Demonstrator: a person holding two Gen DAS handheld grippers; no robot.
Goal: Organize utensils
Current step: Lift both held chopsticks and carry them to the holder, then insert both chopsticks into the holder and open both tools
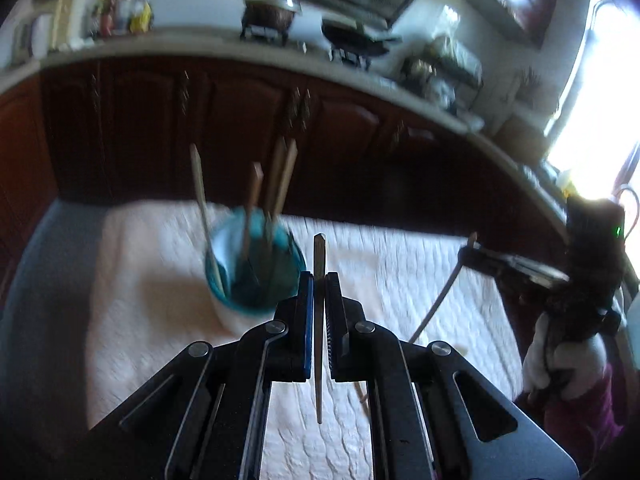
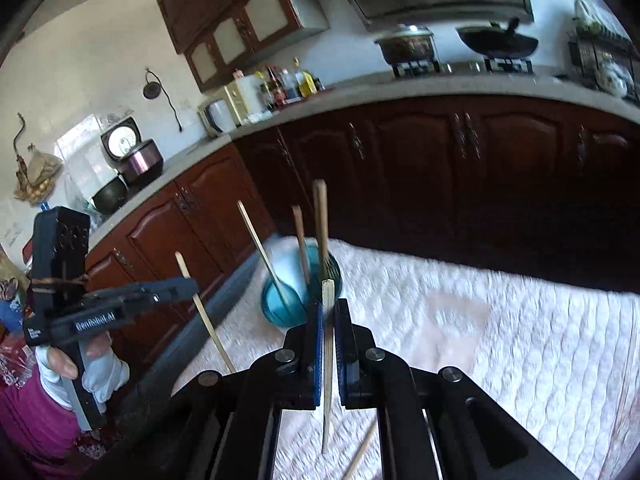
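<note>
The left tongs (image 1: 319,280) are clamped on one wooden chopstick (image 1: 319,320), held upright above the white quilted cloth (image 1: 400,280); the right tongs (image 2: 329,308) are clamped on a pale chopstick (image 2: 327,360); the blue cup (image 1: 240,276) stands on the cloth just beyond, with several chopsticks inside; one loose chopstick (image 2: 362,456) lies on the cloth.

White glove (image 2: 106,374), magenta sleeve (image 2: 36,412)

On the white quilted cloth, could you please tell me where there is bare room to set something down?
The white quilted cloth lies bare to the right of the blue glass cup, up to the dark wooden cabinets. It is crowded at the cup, where wooden chopsticks stand, and near the camera, where a loose chopstick lies.
</note>
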